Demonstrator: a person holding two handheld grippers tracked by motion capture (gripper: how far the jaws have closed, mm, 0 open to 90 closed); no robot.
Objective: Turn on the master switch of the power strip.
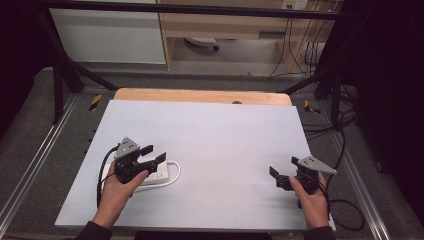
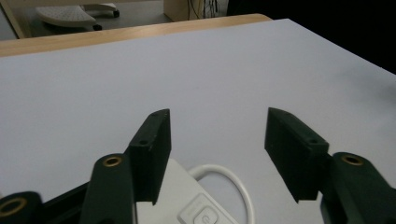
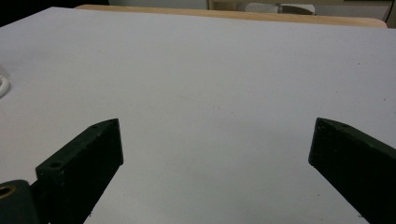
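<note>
High view: we see the left gripper (image 1: 153, 153) held low over the near-left part of the white table cover (image 1: 215, 135), its jaws apart and pointing toward the right of the picture. Directly under and just beyond it lies a white power strip (image 1: 161, 172) with its white cable (image 1: 177, 176) looping out on the right; the lower jaw appears to lie over the strip's top face, but we cannot tell from here whether it touches. The right gripper (image 1: 281, 173) sits near the table's near-right corner, well apart from the strip, jaws spread, nothing between them. Left gripper view: the left gripper (image 2: 217, 140) has its two black jaws standing partly apart, with bare white cover showing in the gap. The power strip (image 2: 187, 200) lies low in the picture, below and behind the jaw tips, its end tucked beside the left jaw; a switch-like button shows on its top face. The cable (image 2: 233, 179) curves out between the jaws, nearer the camera than the tips. The pads press on nothing, so we log this gripper as released, not grasping. Right gripper view: the right gripper (image 3: 215, 142) has its jaws wide apart over bare cover, holding and touching nothing. A sliver of the white cable (image 3: 3, 86) shows at the far left edge, well apart from these jaws.
</note>
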